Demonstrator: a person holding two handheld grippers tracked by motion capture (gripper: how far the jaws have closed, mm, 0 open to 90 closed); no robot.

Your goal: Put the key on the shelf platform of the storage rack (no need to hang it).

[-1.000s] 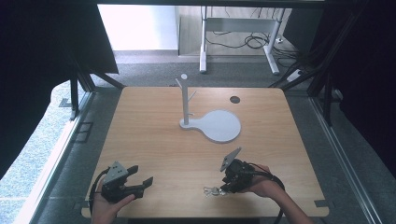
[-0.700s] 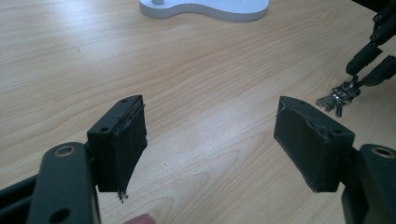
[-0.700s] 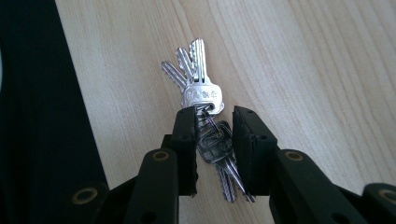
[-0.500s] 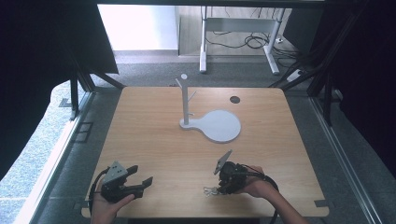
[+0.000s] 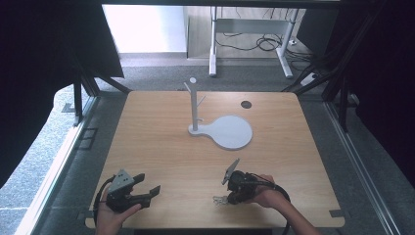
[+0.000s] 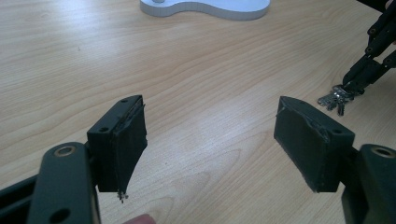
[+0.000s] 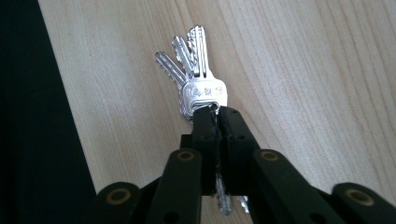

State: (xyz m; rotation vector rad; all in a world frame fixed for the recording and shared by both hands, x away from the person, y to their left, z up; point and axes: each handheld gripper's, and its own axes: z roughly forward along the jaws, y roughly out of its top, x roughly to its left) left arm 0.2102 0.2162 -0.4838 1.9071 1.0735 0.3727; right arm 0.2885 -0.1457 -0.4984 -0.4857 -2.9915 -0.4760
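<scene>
— Keys (image 7: 198,79) caught yet?
— Yes: right gripper (image 7: 215,114) has just closed, pinching the bunch at the table's (image 5: 161,147) near edge
— Left gripper (image 6: 210,140)?
— Wide open, empty
— What's left?
— Likely lifting them onto the white stand (image 5: 195,105)

Bare wooden table (image 5: 161,142) between both grippers and along left side: free passage. White stand (image 5: 195,105) with round base plate (image 5: 230,131) blocks centre-far. Small dark disc (image 5: 246,104) lies far right.
</scene>
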